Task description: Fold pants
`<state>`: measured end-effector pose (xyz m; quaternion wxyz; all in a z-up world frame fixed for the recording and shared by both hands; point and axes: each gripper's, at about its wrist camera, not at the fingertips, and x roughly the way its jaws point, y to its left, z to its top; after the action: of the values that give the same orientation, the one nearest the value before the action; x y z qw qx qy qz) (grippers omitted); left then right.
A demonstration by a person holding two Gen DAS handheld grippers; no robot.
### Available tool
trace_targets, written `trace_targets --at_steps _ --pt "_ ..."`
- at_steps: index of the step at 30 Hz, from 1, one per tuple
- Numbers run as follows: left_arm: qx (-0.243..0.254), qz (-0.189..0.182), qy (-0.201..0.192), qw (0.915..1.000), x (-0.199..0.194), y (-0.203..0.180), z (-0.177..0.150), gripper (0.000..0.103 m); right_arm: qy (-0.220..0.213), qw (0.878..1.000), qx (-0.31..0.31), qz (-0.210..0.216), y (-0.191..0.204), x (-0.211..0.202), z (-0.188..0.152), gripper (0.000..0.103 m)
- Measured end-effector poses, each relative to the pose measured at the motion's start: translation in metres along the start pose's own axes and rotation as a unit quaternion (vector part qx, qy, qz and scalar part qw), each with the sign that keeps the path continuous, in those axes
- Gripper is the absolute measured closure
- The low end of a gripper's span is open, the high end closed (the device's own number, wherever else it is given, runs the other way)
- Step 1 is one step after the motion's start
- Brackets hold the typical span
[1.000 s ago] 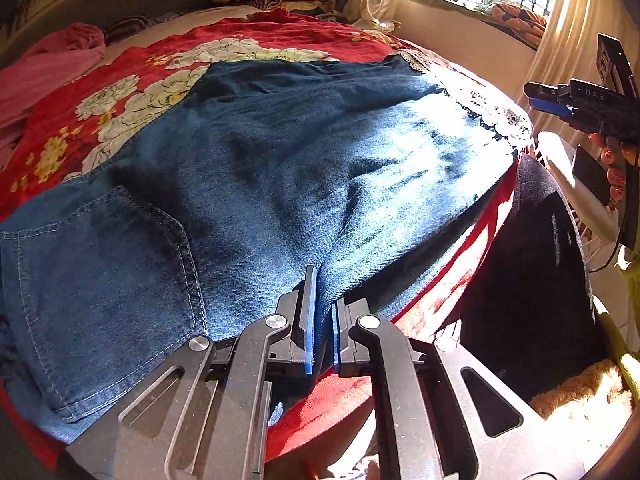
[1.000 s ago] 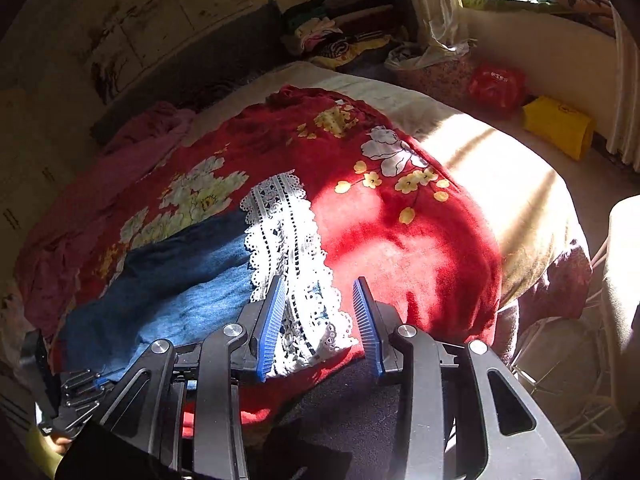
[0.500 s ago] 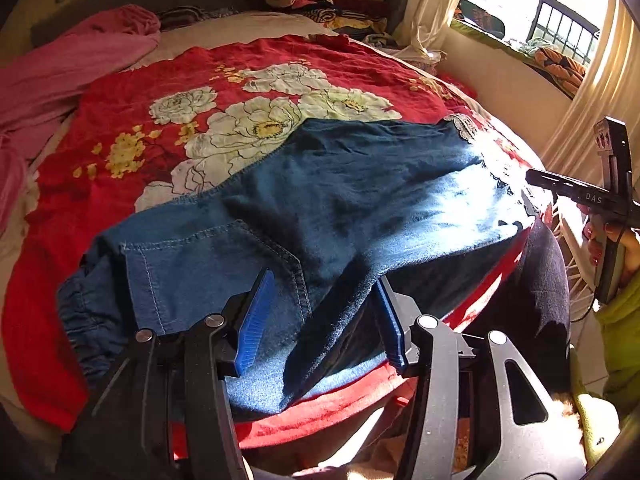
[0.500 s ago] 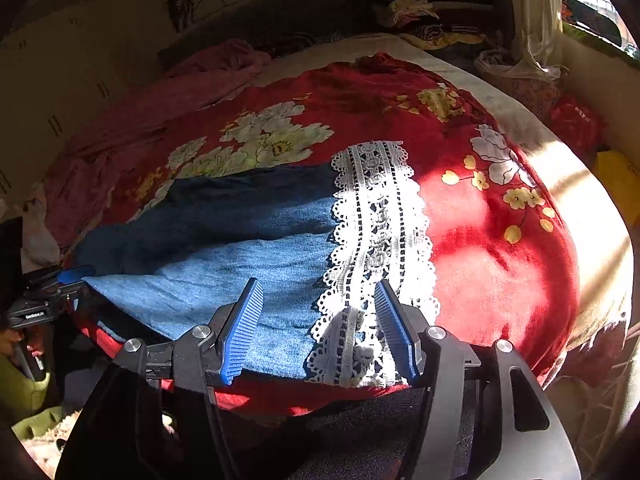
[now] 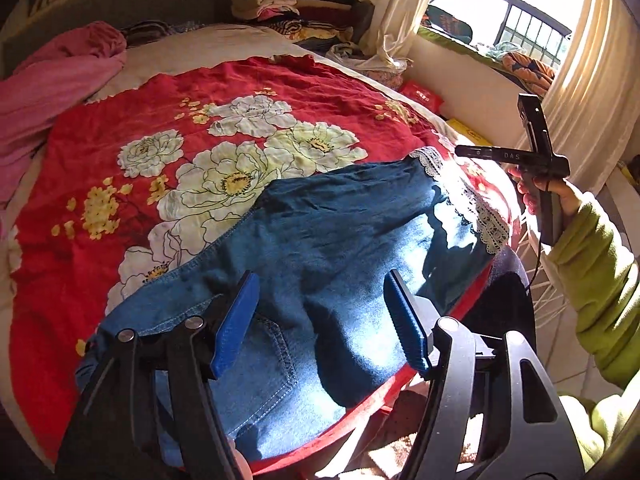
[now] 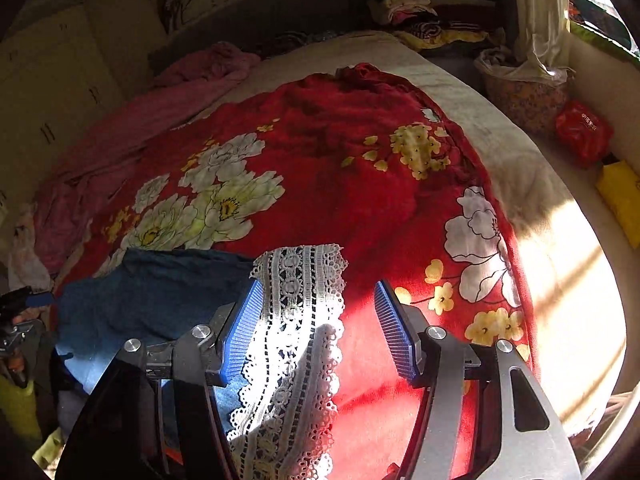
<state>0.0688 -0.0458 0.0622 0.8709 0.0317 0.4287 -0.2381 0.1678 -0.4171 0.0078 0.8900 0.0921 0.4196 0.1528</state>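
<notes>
Blue denim pants [image 5: 320, 248] with a white lace hem [image 5: 472, 208] lie across the near edge of the bed on a red floral blanket [image 5: 160, 128]. My left gripper [image 5: 320, 320] is open above the waist and back pocket end, holding nothing. My right gripper [image 6: 318, 328] is open above the lace hem [image 6: 296, 320], holding nothing; the denim [image 6: 152, 292] stretches away to its left. The right gripper's body [image 5: 536, 160] shows in the left wrist view, held in a hand with a green sleeve.
A pink blanket [image 5: 52, 84] lies at the bed's far left. Stacked folded clothes [image 5: 292, 0] sit behind the bed. A red bag [image 6: 582, 132] and a yellow object [image 6: 622, 200] lie on the floor by the window wall. A curtain [image 5: 588, 80] hangs on the right.
My left gripper has opened, let go of the denim edge, and pulled back and up. My right gripper, open throughout, has drawn back over the lace hem. The pants lie on the blanket.
</notes>
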Motion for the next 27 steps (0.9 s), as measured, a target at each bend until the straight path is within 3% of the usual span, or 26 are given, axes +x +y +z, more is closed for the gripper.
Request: trace_targets --at_steps 2,4,8,12,15,16,18,20,27 --pt "-0.014 0.023 0.003 0.9996 0.01 0.01 0.011 0.038 0.004 1.0 0.002 0.012 -0.002 0.01 0.003 0.046" --pt "-0.023 0.018 0.006 0.9996 0.028 0.016 0.026 0.038 0.009 1.0 0.009 0.024 -0.005 0.02 0.008 0.046" --pt "0.008 0.042 0.037 0.9984 0.083 0.021 0.052 0.036 0.027 0.999 0.009 0.034 -0.011 0.042 0.017 0.046" --pt "-0.01 0.027 0.069 0.9972 0.133 0.039 0.062 0.036 0.057 0.996 0.016 0.071 -0.017 0.071 0.022 0.046" --pt "-0.04 -0.007 0.08 0.996 0.155 0.05 0.061 0.038 0.068 0.992 0.032 0.105 -0.02 0.082 0.017 0.057" --pt "-0.05 -0.024 0.08 0.9952 0.158 0.052 0.06 0.043 0.065 0.991 0.035 0.114 -0.02 0.081 0.015 0.06" --pt "-0.07 -0.059 0.075 0.993 0.16 0.055 0.059 0.073 0.058 0.988 0.04 0.136 -0.02 0.076 0.011 0.073" --pt "-0.092 -0.089 0.074 0.989 0.16 0.059 0.059 0.095 0.045 0.987 0.034 0.149 -0.016 0.067 0.008 0.081" --pt "-0.091 -0.074 0.033 0.9926 0.143 0.058 0.081 0.1 -0.042 0.989 -0.025 0.138 0.006 0.025 0.048 0.085"
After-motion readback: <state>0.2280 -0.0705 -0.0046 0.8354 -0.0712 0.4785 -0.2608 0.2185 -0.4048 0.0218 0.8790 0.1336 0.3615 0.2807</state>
